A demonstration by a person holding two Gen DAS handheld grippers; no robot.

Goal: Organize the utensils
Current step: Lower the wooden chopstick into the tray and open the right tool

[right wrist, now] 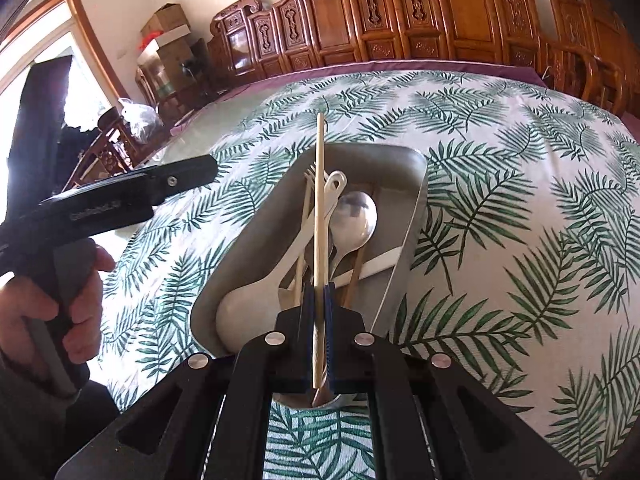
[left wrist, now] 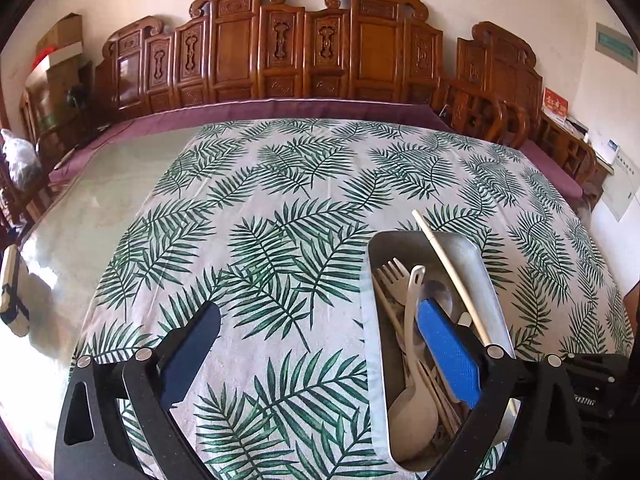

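A metal tray [right wrist: 404, 160] on the leaf-print tablecloth holds several utensils: a white rice spoon [right wrist: 256, 296], a metal spoon [right wrist: 354, 220], a fork [left wrist: 394, 272] and chopsticks. My right gripper [right wrist: 319, 300] is shut on a pale chopstick [right wrist: 319, 200] and holds it lengthwise above the tray. The same chopstick [left wrist: 452, 264] leans over the tray in the left wrist view. My left gripper [left wrist: 320, 344] is open and empty, its right finger over the tray [left wrist: 484, 264], its left finger over the cloth. It shows from the side in the right wrist view [right wrist: 132, 192], held by a hand.
The leaf-print tablecloth [left wrist: 288, 200] covers most of a glass-topped table [left wrist: 100, 208]. Carved wooden furniture [left wrist: 304, 48] lines the far wall. Cardboard boxes [right wrist: 168, 36] and a plastic bag [right wrist: 138, 120] stand at the far left.
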